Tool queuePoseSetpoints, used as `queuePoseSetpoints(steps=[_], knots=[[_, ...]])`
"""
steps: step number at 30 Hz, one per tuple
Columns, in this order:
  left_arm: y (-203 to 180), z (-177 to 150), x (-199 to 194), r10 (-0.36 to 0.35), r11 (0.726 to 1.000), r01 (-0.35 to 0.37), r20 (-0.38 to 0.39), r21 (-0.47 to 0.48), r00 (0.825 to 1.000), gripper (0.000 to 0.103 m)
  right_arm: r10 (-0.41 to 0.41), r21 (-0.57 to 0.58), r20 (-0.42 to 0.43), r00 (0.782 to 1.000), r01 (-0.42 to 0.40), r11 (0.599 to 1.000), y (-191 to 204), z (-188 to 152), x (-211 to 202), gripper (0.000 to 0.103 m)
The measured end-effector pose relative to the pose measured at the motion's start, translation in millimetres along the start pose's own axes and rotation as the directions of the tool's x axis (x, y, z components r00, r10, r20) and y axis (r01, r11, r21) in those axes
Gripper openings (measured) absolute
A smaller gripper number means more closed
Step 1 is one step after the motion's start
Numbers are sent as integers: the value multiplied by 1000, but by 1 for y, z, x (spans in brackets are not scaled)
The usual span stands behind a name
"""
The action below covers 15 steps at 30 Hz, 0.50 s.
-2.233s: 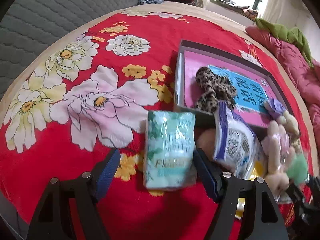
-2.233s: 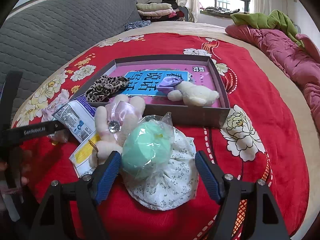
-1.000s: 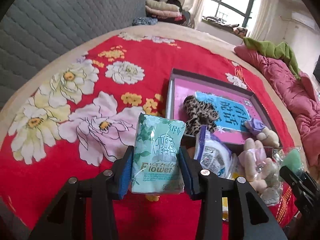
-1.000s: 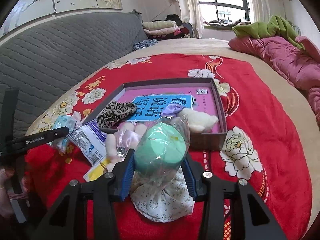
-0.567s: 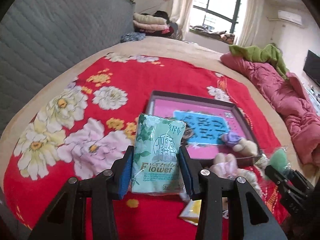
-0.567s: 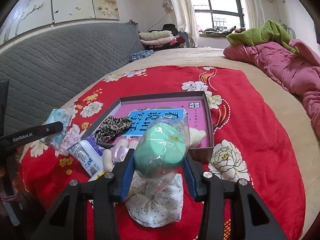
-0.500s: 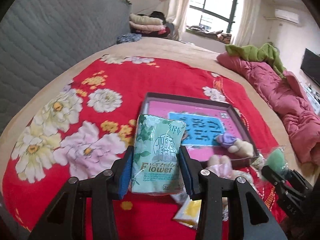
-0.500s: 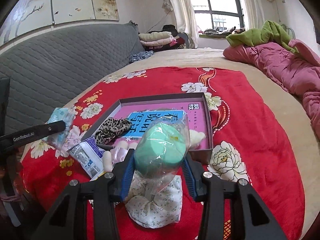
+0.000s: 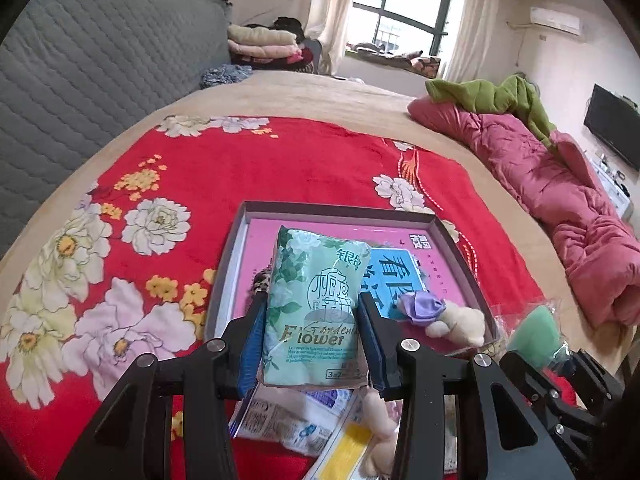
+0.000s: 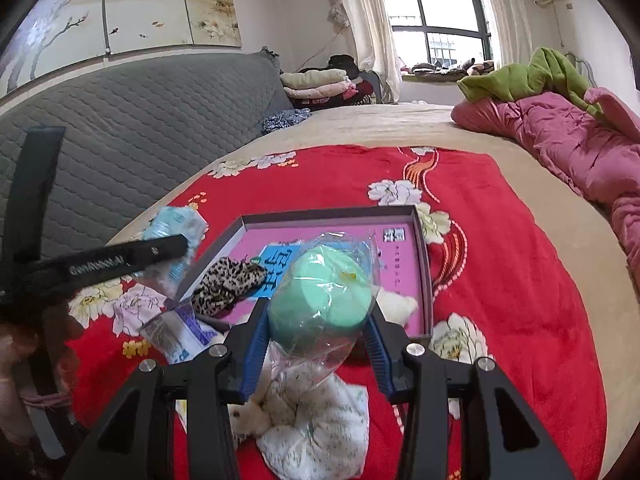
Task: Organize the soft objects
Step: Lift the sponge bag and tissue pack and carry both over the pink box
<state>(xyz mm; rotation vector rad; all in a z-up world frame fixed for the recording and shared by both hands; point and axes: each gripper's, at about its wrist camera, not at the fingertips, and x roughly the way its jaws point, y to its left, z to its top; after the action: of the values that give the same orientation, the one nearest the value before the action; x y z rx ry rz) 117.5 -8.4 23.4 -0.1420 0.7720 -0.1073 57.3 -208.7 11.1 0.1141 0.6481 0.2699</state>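
Note:
My left gripper point(image 9: 312, 336) is shut on a green tissue pack point(image 9: 314, 308) and holds it in the air over the near left part of the pink-lined box point(image 9: 340, 212). My right gripper point(image 10: 318, 312) is shut on a green sponge in a clear bag point(image 10: 320, 292), held above the box's near edge point(image 10: 426, 264). In the box lie a leopard-print scrunchie point(image 10: 226, 284) and a cream plush toy with a purple bow point(image 9: 440, 316). The right gripper with the sponge also shows at the right of the left wrist view point(image 9: 536, 332).
On the red floral blanket point(image 9: 280, 160) near the box lie a blue-and-white packet point(image 10: 176, 332), a floral white cloth point(image 10: 316, 420), a pale plush toy point(image 9: 376, 420) and a yellow packet point(image 9: 348, 448). A pink quilt point(image 9: 560, 200) lies right; a grey headboard point(image 10: 120, 120) stands left.
Both grippers closed on their objects and lifted them off the blanket. They have risen and moved forward, now over the box's near side.

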Motion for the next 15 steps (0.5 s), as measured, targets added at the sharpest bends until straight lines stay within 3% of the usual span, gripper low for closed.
queuePoseSetpoints(steps=[15], knots=[[35, 3, 56, -16, 999, 14, -64, -33, 998, 45, -28, 1, -25, 999, 28, 1000, 18, 30, 44, 45]])
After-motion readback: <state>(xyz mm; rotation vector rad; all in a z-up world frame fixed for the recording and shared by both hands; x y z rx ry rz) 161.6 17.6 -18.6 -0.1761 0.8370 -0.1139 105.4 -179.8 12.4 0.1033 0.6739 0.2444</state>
